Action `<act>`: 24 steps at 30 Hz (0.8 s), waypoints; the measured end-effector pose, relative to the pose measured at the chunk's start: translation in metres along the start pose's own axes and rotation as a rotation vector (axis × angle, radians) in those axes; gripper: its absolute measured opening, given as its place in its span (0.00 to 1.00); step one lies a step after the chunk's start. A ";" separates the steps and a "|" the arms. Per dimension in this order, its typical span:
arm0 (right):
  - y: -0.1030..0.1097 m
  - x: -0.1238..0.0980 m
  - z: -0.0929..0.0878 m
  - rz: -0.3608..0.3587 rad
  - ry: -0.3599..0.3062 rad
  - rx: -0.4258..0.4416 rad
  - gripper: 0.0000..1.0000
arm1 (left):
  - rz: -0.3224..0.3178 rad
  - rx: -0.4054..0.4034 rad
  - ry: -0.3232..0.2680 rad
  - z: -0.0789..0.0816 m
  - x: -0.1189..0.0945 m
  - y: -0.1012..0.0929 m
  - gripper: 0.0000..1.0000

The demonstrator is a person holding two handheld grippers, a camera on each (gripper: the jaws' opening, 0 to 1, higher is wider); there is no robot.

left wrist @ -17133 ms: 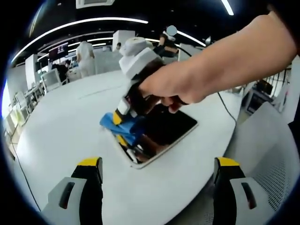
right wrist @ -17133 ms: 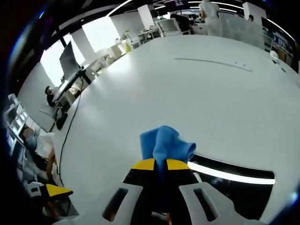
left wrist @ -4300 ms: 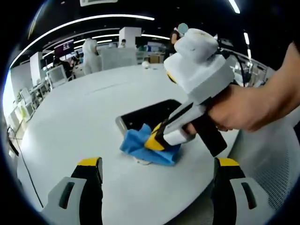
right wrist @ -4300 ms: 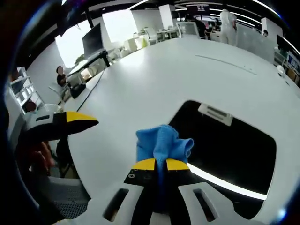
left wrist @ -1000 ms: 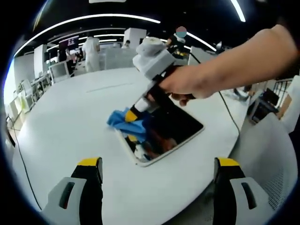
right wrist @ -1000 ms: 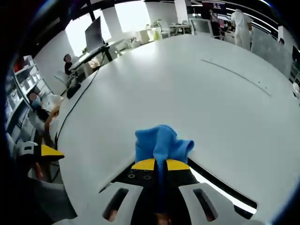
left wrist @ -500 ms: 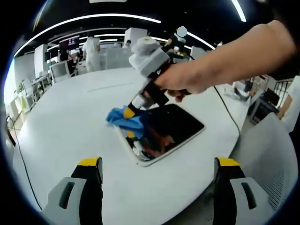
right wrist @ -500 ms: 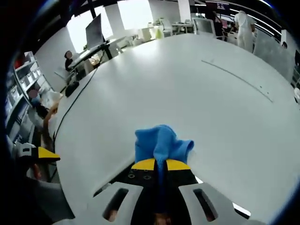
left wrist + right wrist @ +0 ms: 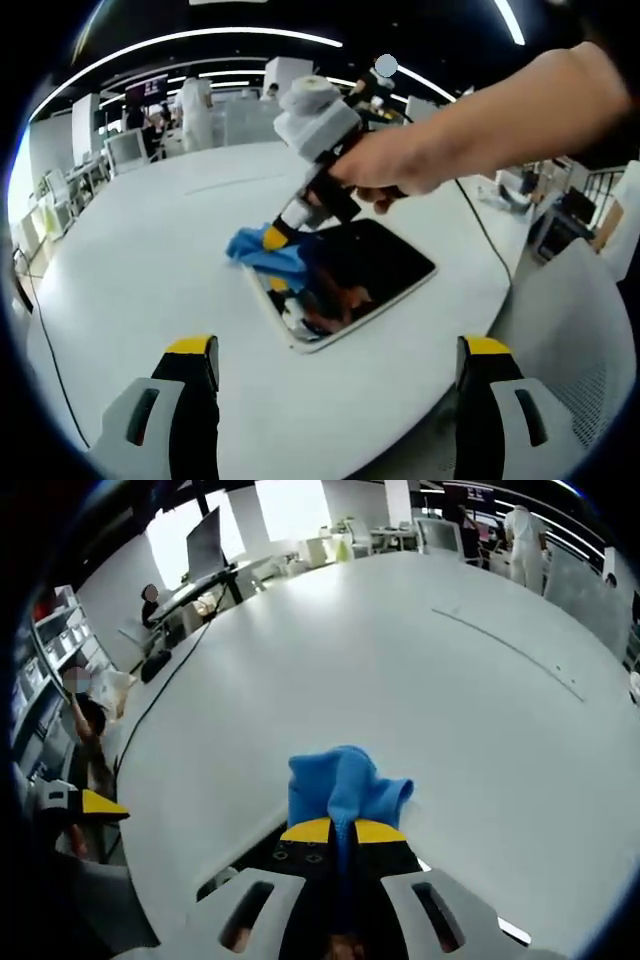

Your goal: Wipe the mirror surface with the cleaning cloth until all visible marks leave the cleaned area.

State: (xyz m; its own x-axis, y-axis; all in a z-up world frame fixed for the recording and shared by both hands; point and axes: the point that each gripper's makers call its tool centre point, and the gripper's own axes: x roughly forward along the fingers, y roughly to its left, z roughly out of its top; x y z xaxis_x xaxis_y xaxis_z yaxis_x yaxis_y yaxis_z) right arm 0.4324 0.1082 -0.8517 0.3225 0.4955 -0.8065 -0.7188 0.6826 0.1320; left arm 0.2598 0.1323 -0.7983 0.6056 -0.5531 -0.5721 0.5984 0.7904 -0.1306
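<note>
- White and broad, the round-edged counter (image 9: 130, 260) sits in an open office with ceiling light strips, desks and monitors behind it, and people standing far off.
- Left hand-held gripper (image 9: 335, 400): its two yellow-tipped jaws rise from the bottom of the left gripper view, spread wide with nothing between them, hovering above the counter's near edge.
- Mirror (image 9: 350, 275): a flat, dark rectangular panel with a pale rim, lying on the counter near its right edge; in the left gripper view its long axis runs diagonally from lower left to upper right.
- Cleaning cloth (image 9: 268, 252): blue and bunched, pressed at the mirror's far-left corner and spilling partly onto the counter.
- Right hand-held gripper (image 9: 280, 236): held in a person's hand (image 9: 385, 170), angled down and leftward, jaws clamped on the cloth.
- From the right gripper view, the cloth (image 9: 343, 785) stands up between the closed yellow tips (image 9: 333, 830), with the mirror's dark edge (image 9: 240, 870) beneath them and bare counter (image 9: 420, 680) stretching ahead.
</note>
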 end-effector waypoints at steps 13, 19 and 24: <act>-0.010 -0.006 -0.008 -0.020 0.018 0.009 0.01 | -0.002 0.004 0.000 0.000 0.000 0.000 0.99; -0.016 -0.012 -0.013 -0.026 0.028 -0.004 0.01 | -0.003 0.007 0.002 0.000 0.000 -0.001 0.99; -0.021 -0.015 -0.017 -0.030 0.036 0.001 0.01 | -0.004 0.009 0.002 0.000 0.000 -0.001 0.99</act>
State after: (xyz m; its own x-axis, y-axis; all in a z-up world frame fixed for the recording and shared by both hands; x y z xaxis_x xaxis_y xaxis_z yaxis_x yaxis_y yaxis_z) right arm 0.4322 0.0777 -0.8517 0.3216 0.4553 -0.8302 -0.7086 0.6973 0.1079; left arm 0.2590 0.1313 -0.7983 0.6023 -0.5555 -0.5733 0.6056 0.7858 -0.1251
